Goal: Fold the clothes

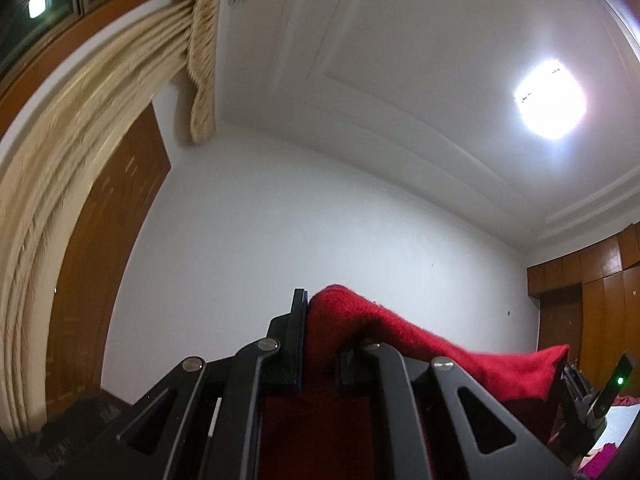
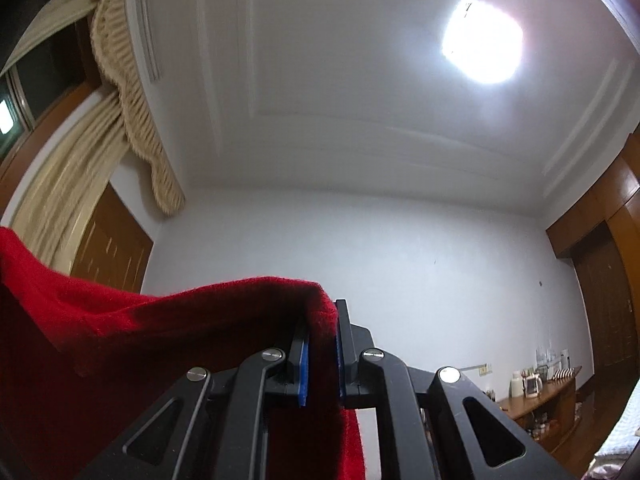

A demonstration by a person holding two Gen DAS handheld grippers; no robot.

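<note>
- White plaster ceiling [image 1: 400,60] and wall fill both views; both grippers tilted upward.
- Fuzzy red knit garment [image 2: 140,332] hangs stretched between the two grippers, off any surface.
- Left gripper [image 1: 320,320]: jaws nearly closed, pinching one garment edge.
- Right gripper [image 2: 320,344]: jaws nearly closed, blue pads clamping the other edge.
- Cream pleated curtain [image 2: 132,100] at upper left.

Little of the supporting surface showed. At the lower right corner of the left wrist view, a strip of pale surface [image 1: 619,414] was visible, with a magenta cloth [image 1: 600,462] lying on it near the frame's bottom edge. In the right wrist view, pale textured bedding [image 2: 620,446] filled the lower right corner. Above and left of it stood a wooden counter [image 2: 532,406], carrying a white jug [image 2: 517,387], clear glass vessels [image 2: 544,356] and other small items too tiny to tell.
</note>
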